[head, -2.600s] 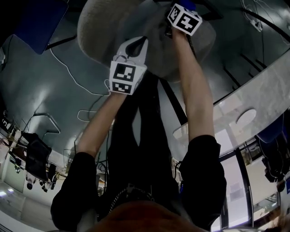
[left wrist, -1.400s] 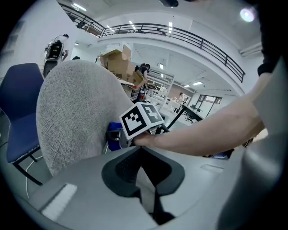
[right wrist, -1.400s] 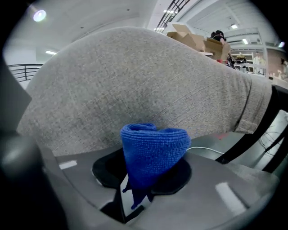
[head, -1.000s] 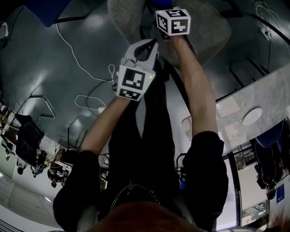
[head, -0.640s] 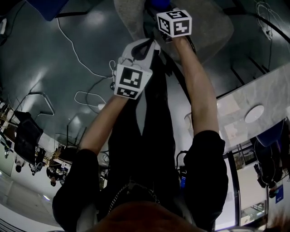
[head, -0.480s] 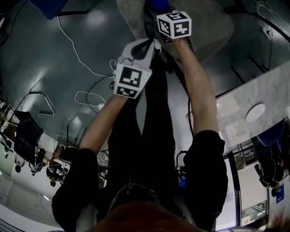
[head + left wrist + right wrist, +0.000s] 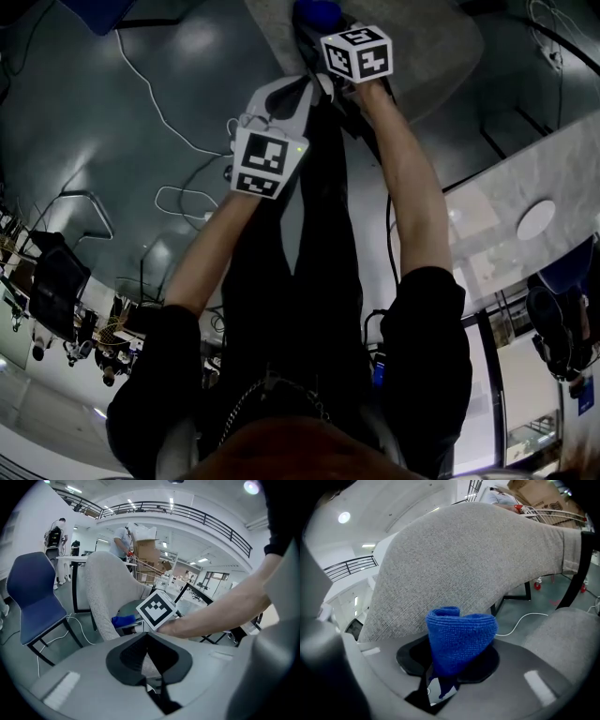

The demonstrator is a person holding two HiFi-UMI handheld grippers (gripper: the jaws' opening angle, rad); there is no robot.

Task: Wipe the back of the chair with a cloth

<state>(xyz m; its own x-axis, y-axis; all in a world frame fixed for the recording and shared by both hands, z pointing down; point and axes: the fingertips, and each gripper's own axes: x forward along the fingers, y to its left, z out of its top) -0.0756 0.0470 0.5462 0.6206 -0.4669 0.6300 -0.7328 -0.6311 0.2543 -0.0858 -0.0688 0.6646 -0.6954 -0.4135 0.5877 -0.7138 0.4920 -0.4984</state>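
Our right claw (image 7: 446, 667) is clamped on the folded blue cloth (image 7: 459, 637). The fold stands up out of the jaws as a thick rounded wad. Right behind it is the grey fabric back (image 7: 473, 559) of the chair, with the seat (image 7: 567, 634) low at the right. From the left gripper view the cloth sits just beside the back's near edge, low down. We cannot tell whether it is pressed on or only close.

Our left claw (image 7: 148, 641) has its jaws together on nothing. It hangs near the right one, just short of the chair.

We judge the wipe is under way, with most of the back yet to cover. To do it well, we should:

- lay the broad face of the wad on the fabric, not its tip
- lean in enough that the weave drags a little
- run long overlapping strokes along the curve of the back
- grip hard, since rough cloth on rough fabric can tug the wad out of the jaws

The chair may shift under the push, so the idle left claw could brace the back's edge.
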